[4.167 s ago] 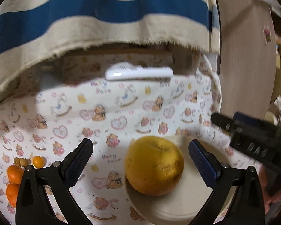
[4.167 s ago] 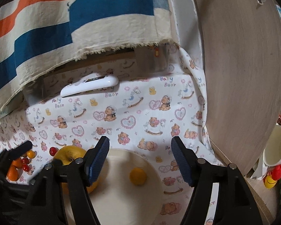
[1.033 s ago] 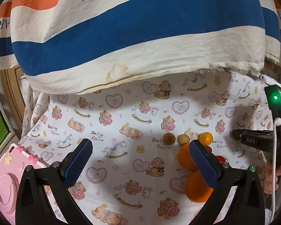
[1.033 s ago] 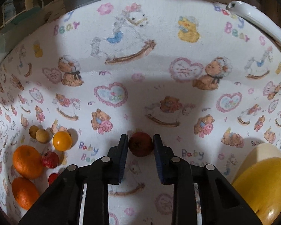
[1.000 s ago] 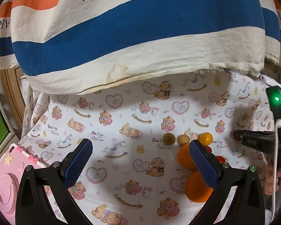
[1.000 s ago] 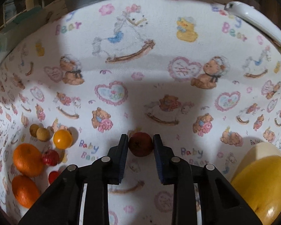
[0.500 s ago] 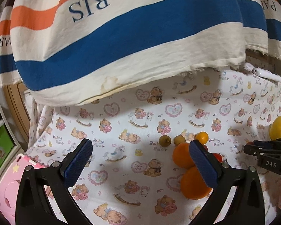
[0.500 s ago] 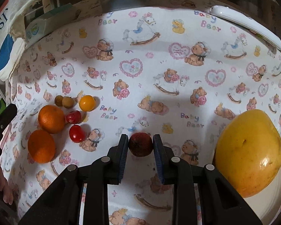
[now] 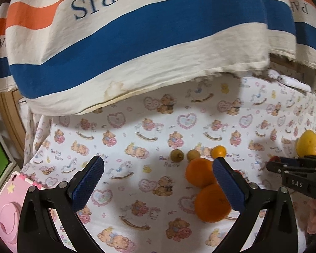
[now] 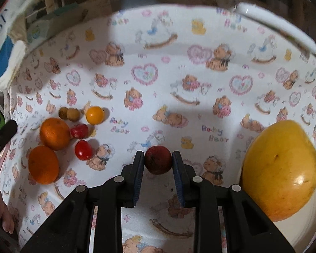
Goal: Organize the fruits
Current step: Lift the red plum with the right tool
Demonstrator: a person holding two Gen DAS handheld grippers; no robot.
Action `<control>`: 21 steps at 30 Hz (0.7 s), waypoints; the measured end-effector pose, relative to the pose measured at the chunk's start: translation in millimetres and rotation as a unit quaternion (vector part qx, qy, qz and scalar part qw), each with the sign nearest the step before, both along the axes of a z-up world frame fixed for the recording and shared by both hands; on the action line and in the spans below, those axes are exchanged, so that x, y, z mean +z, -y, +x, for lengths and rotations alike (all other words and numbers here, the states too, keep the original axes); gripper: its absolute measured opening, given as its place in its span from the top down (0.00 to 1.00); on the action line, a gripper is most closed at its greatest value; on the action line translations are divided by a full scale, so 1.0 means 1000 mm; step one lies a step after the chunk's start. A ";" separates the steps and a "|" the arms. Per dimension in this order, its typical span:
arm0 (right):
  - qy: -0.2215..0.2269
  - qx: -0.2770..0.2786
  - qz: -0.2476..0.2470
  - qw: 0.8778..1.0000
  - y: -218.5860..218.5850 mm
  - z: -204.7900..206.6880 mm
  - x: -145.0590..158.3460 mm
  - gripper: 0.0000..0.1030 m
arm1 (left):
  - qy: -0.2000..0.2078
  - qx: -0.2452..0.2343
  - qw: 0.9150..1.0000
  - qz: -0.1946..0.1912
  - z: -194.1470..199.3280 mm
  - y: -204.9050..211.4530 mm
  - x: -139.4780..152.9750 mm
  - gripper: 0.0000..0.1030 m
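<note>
The right gripper (image 10: 158, 161) pinches a dark red fruit (image 10: 158, 159) — carry it level to the white plate (image 10: 301, 229) beside the large yellow citrus (image 10: 281, 174), then release low; the left gripper (image 9: 158, 183) hangs open — empty.

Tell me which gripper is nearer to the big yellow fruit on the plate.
Right. The right gripper, shut on a dark red fruit, is just left of the big yellow fruit; the left gripper hangs open over the oranges, farther left.

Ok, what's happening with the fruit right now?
Right gripper shut on dark red fruit. Left gripper open, empty. Grapefruit on plate; nothing blocking.
</note>
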State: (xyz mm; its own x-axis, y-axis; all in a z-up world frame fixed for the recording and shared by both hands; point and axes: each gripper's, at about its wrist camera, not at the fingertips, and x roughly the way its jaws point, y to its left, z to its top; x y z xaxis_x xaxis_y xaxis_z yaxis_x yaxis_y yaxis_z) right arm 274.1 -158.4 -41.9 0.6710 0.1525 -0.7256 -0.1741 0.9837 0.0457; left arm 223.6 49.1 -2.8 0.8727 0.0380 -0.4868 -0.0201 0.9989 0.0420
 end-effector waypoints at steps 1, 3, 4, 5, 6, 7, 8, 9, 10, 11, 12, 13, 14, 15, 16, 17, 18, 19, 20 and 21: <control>0.009 0.000 0.003 1.000 0.001 -0.003 0.003 0.73 | 0.002 -0.005 1.000 0.000 -0.001 0.002 0.001 0.01; 0.036 -0.002 0.008 0.999 0.003 -0.010 0.010 0.73 | 0.013 -0.009 1.000 0.001 -0.006 0.004 0.004 0.01; 0.047 -0.005 0.010 0.999 0.004 -0.013 0.013 0.73 | 0.018 -0.011 1.000 0.000 -0.008 0.005 0.006 0.01; 0.061 -0.006 0.012 0.998 0.004 -0.017 0.016 0.73 | 0.021 -0.013 1.000 -0.001 -0.011 0.006 0.007 0.01; 0.070 -0.004 0.013 0.997 0.005 -0.020 0.019 0.73 | 0.022 -0.017 1.000 -0.003 -0.012 0.008 0.008 0.01; 0.079 -0.003 0.012 0.997 0.005 -0.024 0.022 0.73 | 0.021 -0.021 1.000 -0.004 -0.013 0.009 0.009 0.01; 0.091 -0.001 0.010 0.996 0.004 -0.027 0.025 0.73 | 0.017 -0.028 0.999 -0.004 -0.014 0.011 0.009 0.01; 0.106 0.002 0.008 0.994 0.003 -0.032 0.028 0.73 | 0.012 -0.039 0.999 -0.003 -0.014 0.015 0.008 0.01; 0.119 0.003 0.006 0.993 0.002 -0.036 0.032 0.73 | 0.006 -0.048 0.999 0.002 -0.014 0.018 0.007 0.01; 0.139 0.004 0.003 0.990 0.000 -0.042 0.035 0.73 | -0.002 -0.057 0.998 0.012 -0.014 0.024 0.005 0.01; 0.152 0.003 -0.001 0.988 -0.001 -0.047 0.038 0.73 | -0.007 -0.062 0.998 0.020 -0.013 0.028 0.003 0.01; 0.165 0.002 -0.005 0.986 -0.003 -0.051 0.040 0.73 | -0.012 -0.067 0.997 0.026 -0.013 0.031 0.001 0.01; 0.178 0.001 -0.008 0.984 -0.003 -0.056 0.043 0.73 | -0.020 -0.076 0.996 0.029 -0.012 0.035 -0.001 0.01; 0.191 0.001 -0.010 0.982 -0.003 -0.061 0.046 0.73 | -0.026 -0.084 0.996 0.030 -0.012 0.037 -0.003 0.01; 0.199 -0.001 -0.012 0.980 0.000 -0.066 0.049 0.73 | -0.035 -0.093 0.995 0.029 -0.011 0.039 -0.005 0.01; 0.209 -0.002 -0.013 0.978 0.001 -0.070 0.051 0.73 | -0.046 -0.106 0.993 0.029 -0.010 0.043 -0.008 0.01; 0.217 -0.003 -0.013 0.976 0.002 -0.073 0.053 0.73 | -0.053 -0.114 0.992 0.029 -0.009 0.045 -0.009 0.02; 0.223 -0.004 -0.012 0.975 0.002 -0.075 0.054 0.73 | -0.058 -0.119 0.991 0.030 -0.009 0.047 -0.010 0.03; 0.229 -0.006 -0.012 0.973 0.002 -0.077 0.054 0.73 | -0.063 -0.120 0.990 0.032 -0.009 0.048 -0.011 0.03; 0.234 -0.007 -0.012 0.972 0.002 -0.079 0.054 0.73 | -0.068 -0.121 0.990 0.030 -0.008 0.049 -0.012 0.06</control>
State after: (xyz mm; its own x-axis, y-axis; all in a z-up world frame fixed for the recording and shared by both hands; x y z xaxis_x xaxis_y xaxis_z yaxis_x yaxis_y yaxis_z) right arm 195.0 -160.5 12.6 0.9303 0.1273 -0.3441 -0.1564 0.9860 -0.0580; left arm 215.9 0.2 -14.9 0.7860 -0.1323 -0.6039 0.2303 0.9692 0.0874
